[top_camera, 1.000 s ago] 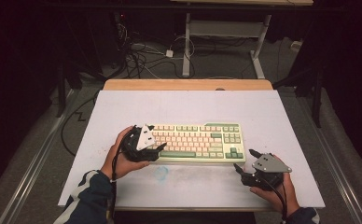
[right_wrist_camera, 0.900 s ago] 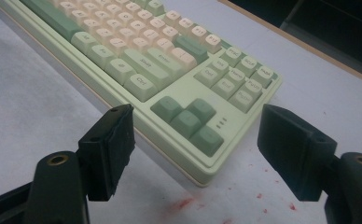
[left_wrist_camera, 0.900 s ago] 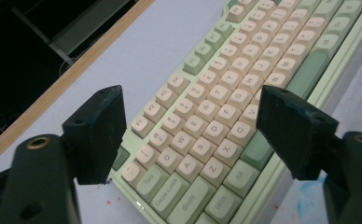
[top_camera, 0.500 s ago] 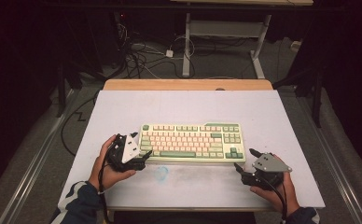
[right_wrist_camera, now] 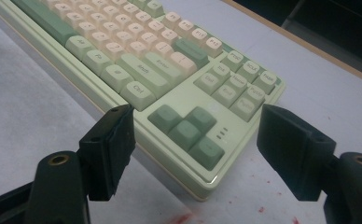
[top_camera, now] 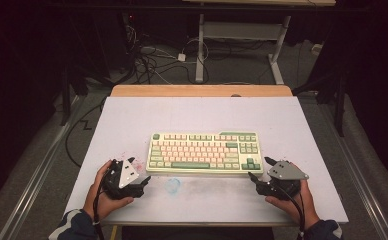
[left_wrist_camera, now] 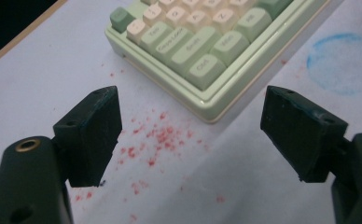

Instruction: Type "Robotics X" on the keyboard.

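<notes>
Flanking the keyboard [top_camera: 203, 153]: left gripper [top_camera: 143, 184], right gripper [top_camera: 256, 176]; jaws apart, seemingly untouching.

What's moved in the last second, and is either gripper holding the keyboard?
The left gripper drew back off the keyboard's left end toward the person and now sits open by its near-left corner, fingers clear of it. The keyboard looks unmoved, and the right gripper has stayed open at the near-right corner. Neither grips it.

Keyboard [left_wrist_camera: 202, 56] corner between parted jaws
</notes>
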Demonstrator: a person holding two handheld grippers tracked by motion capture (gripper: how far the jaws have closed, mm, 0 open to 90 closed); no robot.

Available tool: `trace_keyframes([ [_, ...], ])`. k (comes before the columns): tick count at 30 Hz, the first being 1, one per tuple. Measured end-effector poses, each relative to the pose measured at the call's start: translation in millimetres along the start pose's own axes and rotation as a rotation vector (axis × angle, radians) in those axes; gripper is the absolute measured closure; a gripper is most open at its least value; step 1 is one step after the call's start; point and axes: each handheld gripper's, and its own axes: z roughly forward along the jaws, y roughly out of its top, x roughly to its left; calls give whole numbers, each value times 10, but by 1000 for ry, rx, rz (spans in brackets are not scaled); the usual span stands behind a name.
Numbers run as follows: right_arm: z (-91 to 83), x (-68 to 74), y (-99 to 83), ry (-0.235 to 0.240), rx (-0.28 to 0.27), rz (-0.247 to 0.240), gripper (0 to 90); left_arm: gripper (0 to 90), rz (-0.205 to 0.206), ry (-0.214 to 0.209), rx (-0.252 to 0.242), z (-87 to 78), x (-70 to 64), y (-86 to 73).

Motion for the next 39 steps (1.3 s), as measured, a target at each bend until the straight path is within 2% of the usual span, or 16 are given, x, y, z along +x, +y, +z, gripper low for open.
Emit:
trace_keyframes([
  [2,18,-11,24,4,3,7,290,193,-18,-2,2,-16,8,-5],
  [5,49,-31,73,10,3,9,292,192,-13,3,5,-12,14,-11],
  [11,155,-84,209,36,16,12,313,193,-33,2,12,23,31,-15],
  [17,316,-163,377,62,22,37,358,193,-32,3,17,40,28,-16],
  [21,410,-177,500,63,16,50,455,192,-33,5,21,54,24,-15],
  [23,459,-180,571,83,17,58,516,193,-31,5,23,51,20,-16],
  [25,501,-162,643,87,8,64,638,193,-32,4,24,47,20,-17],
  [26,533,-152,679,109,10,67,669,193,-32,3,25,47,21,-17],
  [31,708,-39,847,156,33,35,857,193,-36,-7,23,37,18,-16],
  [34,837,61,935,186,49,13,898,193,-34,-8,28,39,23,-22],
  [39,1045,224,1020,215,83,-16,900,193,-36,-12,30,34,23,-26],
])
